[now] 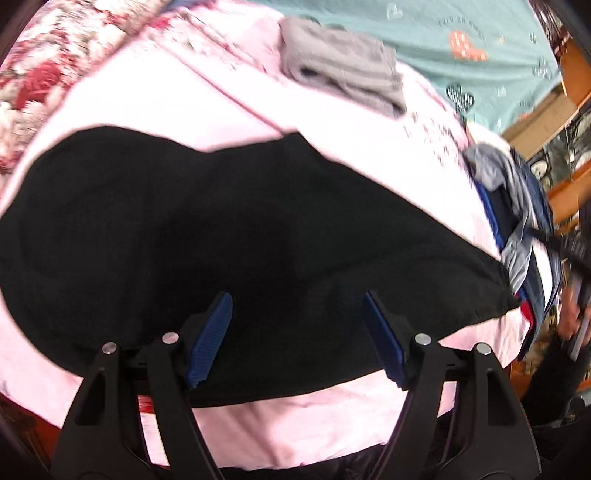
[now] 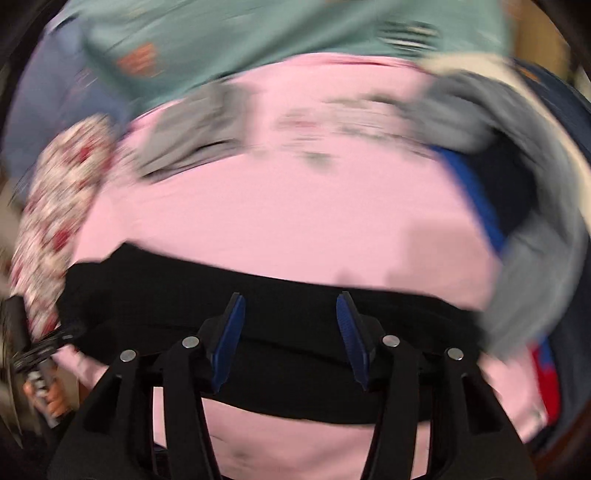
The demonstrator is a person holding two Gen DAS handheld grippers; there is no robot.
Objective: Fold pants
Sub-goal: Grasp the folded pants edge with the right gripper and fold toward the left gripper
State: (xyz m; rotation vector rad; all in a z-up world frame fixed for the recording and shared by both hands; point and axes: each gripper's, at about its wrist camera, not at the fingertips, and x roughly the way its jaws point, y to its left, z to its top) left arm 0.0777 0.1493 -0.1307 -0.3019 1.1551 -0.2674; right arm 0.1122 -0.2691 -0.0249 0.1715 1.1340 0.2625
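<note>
1. A bed covered by a pale pink cotton sheet (image 1: 155,96) fills most of both views; the right wrist view is smeared by motion blur.
2. A teal blanket with printed hearts (image 1: 461,22) lies along the far side of the sheet, and a red-and-white floral quilt (image 1: 40,70) lies at the far left corner in the left wrist view.
3. The black fabric pants (image 1: 229,221) lie flat on the pink sheet at the near edge of the bed, spread in a broad dark band directly under both tools; in the right wrist view they appear as a narrower black strip (image 2: 280,295) across the near side.
4. A heap of grey, navy and blue clothes (image 1: 517,206) sits at the right edge of the bed, just beside the end of the pants.
5. A folded grey garment (image 1: 343,66) rests on the sheet, well apart from the pants, near the teal blanket.
6. The left hand-held gripper (image 1: 297,332) hangs over the pants with its blue ribbed pads spread wide, nothing between them.
7. The right hand-held gripper (image 2: 290,336) is likewise spread apart above the black strip, gripping nothing.
</note>
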